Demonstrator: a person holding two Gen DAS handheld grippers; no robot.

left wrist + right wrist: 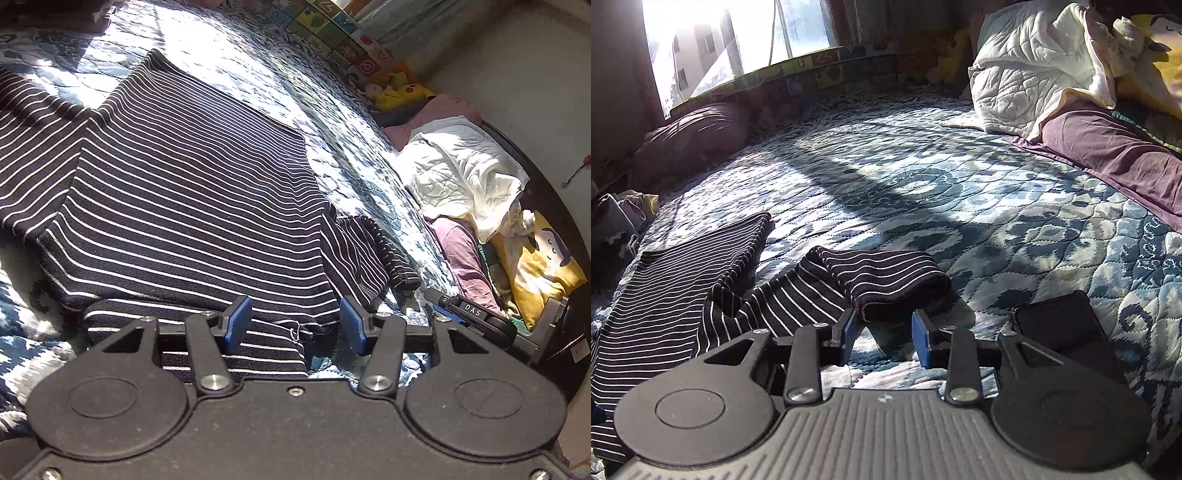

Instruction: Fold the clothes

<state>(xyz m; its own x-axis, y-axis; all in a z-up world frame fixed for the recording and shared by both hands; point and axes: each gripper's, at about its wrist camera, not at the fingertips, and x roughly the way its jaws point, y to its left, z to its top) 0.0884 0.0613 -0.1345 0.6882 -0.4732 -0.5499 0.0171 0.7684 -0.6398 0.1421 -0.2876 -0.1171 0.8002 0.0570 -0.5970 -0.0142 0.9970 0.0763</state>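
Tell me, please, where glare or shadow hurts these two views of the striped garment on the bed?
Left wrist view: sunlight blows out the quilt beyond the striped garment, whose stripes stay crisp; fisheye bends the bed edge. Right wrist view: the window is overexposed, a long shadow band crosses the quilt, and the sleeve cuff stays readable.

Plenty of open quilt (923, 177) past the striped sleeve cuff (886, 280); a dark phone (1056, 321) sits just right, white comforter (1027, 74) heaped far right.
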